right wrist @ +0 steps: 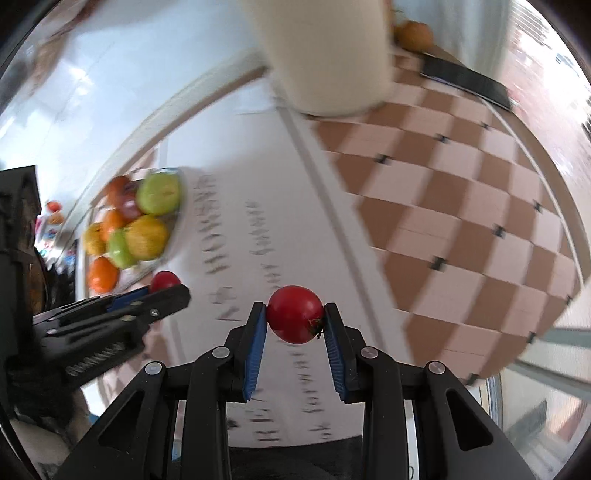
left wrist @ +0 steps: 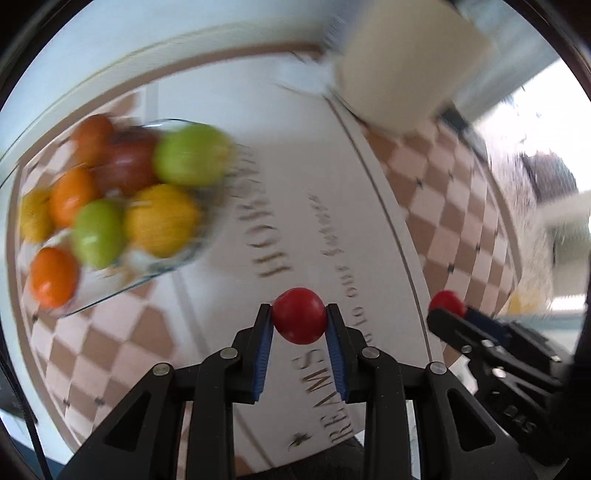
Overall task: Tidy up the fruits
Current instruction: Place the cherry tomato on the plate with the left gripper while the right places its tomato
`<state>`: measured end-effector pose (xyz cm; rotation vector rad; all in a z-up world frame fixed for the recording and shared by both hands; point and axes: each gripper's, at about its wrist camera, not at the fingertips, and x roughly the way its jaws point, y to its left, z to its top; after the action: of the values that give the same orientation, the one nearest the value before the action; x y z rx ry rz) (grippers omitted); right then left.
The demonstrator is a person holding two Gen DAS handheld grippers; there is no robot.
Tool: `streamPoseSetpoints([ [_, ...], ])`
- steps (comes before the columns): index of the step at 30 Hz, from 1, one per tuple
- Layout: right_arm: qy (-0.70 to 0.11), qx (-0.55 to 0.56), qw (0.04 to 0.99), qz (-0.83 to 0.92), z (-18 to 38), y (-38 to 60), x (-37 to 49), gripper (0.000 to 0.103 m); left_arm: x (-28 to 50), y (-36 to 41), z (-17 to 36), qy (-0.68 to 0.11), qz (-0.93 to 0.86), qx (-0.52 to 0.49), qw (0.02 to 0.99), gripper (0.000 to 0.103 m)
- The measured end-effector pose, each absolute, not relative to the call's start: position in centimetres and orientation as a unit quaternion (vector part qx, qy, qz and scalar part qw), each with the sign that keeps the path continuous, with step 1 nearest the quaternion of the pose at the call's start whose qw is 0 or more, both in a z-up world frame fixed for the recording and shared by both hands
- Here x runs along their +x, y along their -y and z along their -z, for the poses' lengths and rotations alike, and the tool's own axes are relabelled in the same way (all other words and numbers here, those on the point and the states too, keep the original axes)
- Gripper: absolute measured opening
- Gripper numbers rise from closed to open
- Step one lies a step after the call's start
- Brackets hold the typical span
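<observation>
A small, round, glossy red tomato (left wrist: 299,315) sits clamped between the blue ribbed pads of the left gripper (left wrist: 300,321), held clear above the table and pointing steeply down at it. A second round red tomato (right wrist: 295,314), its dark dried stem stub turned toward the right pad, is pinched the same way in the right gripper (right wrist: 295,319). Each gripper shows in the other's camera: from the left wrist the right one appears at the right edge with its red fruit at the tip, and from the right wrist the left one appears at the left edge, likewise tipped with red.

Below both lies a tablecloth (left wrist: 443,192) of tan and pale pink checks with a wide white band (left wrist: 280,155) carrying grey lettering (too smeared by motion to read fully). On the far left of the cloth stands a clear glass bowl (left wrist: 107,291) heaped with fruit: green apples (left wrist: 192,155), oranges (left wrist: 53,277), yellow lemon-like fruits (left wrist: 160,219) and a dark red apple (left wrist: 127,166). At the far side of the table stands a tall cream-coloured cylindrical container (right wrist: 328,55), blurred. Beyond it to the right, a flat black object (right wrist: 465,79) lies on the cloth, with an orange fruit (right wrist: 415,33) just past it.
</observation>
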<state>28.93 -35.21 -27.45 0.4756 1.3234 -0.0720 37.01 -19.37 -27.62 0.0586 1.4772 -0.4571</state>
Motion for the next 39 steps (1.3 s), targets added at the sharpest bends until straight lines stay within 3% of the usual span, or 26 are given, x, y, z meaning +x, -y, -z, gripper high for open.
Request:
streamPoseSetpoints([
  [5,-0.607,0.215,0.763,-0.045,27.6,29.3,32.9,0.034,39.3,11.2,26.2,-0.669,0.151,-0.063,0.725,0.026],
  [13,-0.604,0.224,0.755,-0.122,30.1,21.7,38.2,0.034,42.0,1.6,30.3,-0.693,0.065,-0.250,0.673,0.026],
  [27,-0.634,0.182,0.739,-0.136,34.5,16.9,41.2,0.035,44.5,-1.2,33.3,-0.715,0.034,-0.284,0.638,0.027],
  [29,-0.635,0.185,0.737,-0.136,34.5,17.0,41.2,0.048,44.7,-1.2,33.4,-0.719,0.029,-0.281,0.635,0.030],
  [31,-0.638,0.182,0.736,-0.132,34.3,17.1,41.0,0.053,44.7,-1.4,33.4,-0.723,0.024,-0.279,0.632,0.031],
  [36,-0.636,0.176,0.742,-0.121,32.6,18.2,40.3,0.060,44.7,-1.5,32.5,-0.721,0.021,-0.258,0.643,0.032],
  [38,-0.633,0.146,0.754,-0.096,31.2,18.9,39.8,0.078,44.6,-1.4,31.6,-0.718,0.018,-0.230,0.657,0.033],
  [39,-0.630,0.134,0.759,-0.088,30.6,19.3,39.6,0.082,44.4,-1.2,31.0,-0.715,0.016,-0.210,0.667,0.038],
])
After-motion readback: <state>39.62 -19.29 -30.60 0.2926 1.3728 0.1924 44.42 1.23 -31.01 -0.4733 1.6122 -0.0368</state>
